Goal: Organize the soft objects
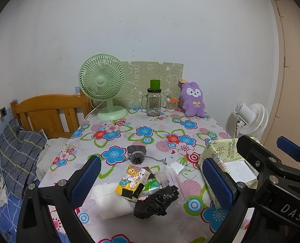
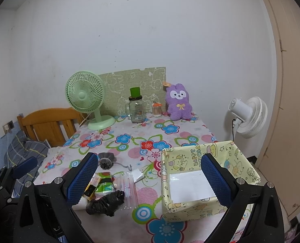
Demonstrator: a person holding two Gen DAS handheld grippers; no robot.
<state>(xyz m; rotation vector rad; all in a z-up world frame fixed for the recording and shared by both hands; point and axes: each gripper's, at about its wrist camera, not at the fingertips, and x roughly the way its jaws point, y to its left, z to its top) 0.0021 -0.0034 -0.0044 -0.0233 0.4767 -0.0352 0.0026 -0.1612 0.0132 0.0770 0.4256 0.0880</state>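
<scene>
A pile of soft things lies on the flowered table near its front: a white pad point(image 1: 111, 202), a cartoon tissue pack point(image 1: 132, 181), a green tissue pack point(image 1: 151, 186), a crumpled black bag point(image 1: 156, 200), a clear packet of pink sticks point(image 1: 170, 179) and a grey drawstring pouch point(image 1: 136, 154). A yellow cartoon box point(image 2: 208, 180) stands open and empty at the right. My left gripper point(image 1: 152, 179) is open above the pile. My right gripper point(image 2: 148, 179) is open above the table, with one finger point(image 2: 215, 180) over the box.
At the back stand a green desk fan point(image 1: 103, 85), a glass jar with a green lid point(image 1: 154, 103), a cotton-swab tub point(image 1: 171, 105) and a purple plush rabbit point(image 1: 192, 99). A wooden bed point(image 1: 48, 113) is at the left, a white floor fan point(image 2: 247, 115) at the right.
</scene>
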